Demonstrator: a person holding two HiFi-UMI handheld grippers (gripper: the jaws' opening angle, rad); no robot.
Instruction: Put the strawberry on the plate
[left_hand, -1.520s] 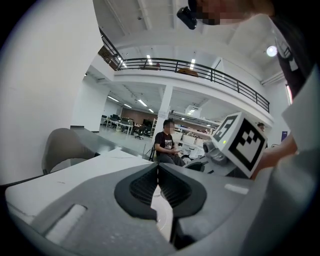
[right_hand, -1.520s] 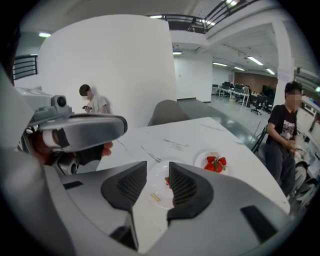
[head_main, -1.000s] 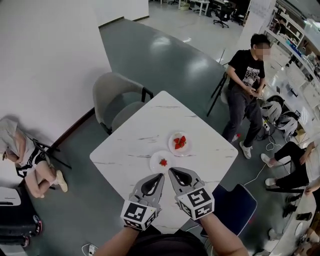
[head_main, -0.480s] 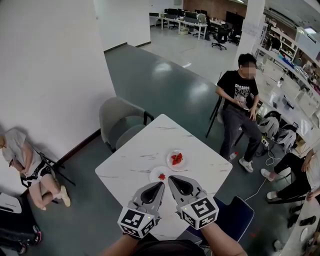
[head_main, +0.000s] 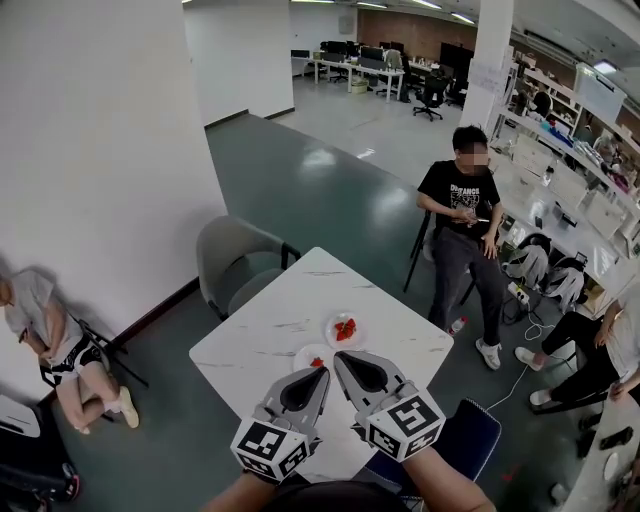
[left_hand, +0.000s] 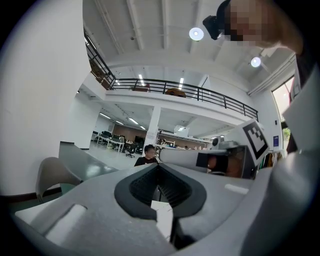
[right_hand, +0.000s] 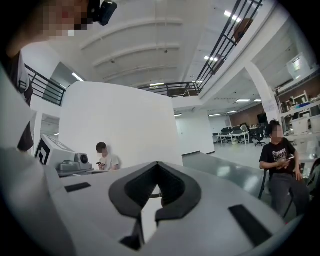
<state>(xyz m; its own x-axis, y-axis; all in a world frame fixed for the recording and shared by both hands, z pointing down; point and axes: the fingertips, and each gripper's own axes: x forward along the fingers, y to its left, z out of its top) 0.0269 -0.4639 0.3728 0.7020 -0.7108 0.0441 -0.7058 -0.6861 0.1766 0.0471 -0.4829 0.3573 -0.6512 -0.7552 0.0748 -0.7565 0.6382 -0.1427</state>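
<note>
Bench: a white marbled bench (head_main: 270, 320) lies under and ahead of both claws and carries two small plates.

Left claw: the left claw (head_main: 318, 372) is pressed together with nothing between its jaws. Its tips sit just short of the near plate. Its own view looks out over the room rather than down at the bench.

Right claw: the right claw (head_main: 340, 358) is likewise pressed together and empty. It sits just beside the left claw, tips angled inward, and its tips lie between the two plates.

Far plate: a white far plate (head_main: 357, 322) sits just ahead of the right claw's tips and holds a pile of strawberries (head_main: 345, 329).

Near plate: a white near plate (head_main: 302, 352) sits at the tips of both claws and is partly covered by them.

Strawberry: a single strawberry (head_main: 317, 362) lies on the near plate, right at the left claw's tip.

Step in hand: neither claw holds fruit and one berry is already plated, so either the placing looks done or another pick is due. For a fresh pick, the right claw should spread wide before dipping to the pile ahead of it. It should straddle one berry across its broad sides and pinch lightly, since the soft fruit will bruise. The left claw should keep back from the near plate so it does not nudge it.
</note>
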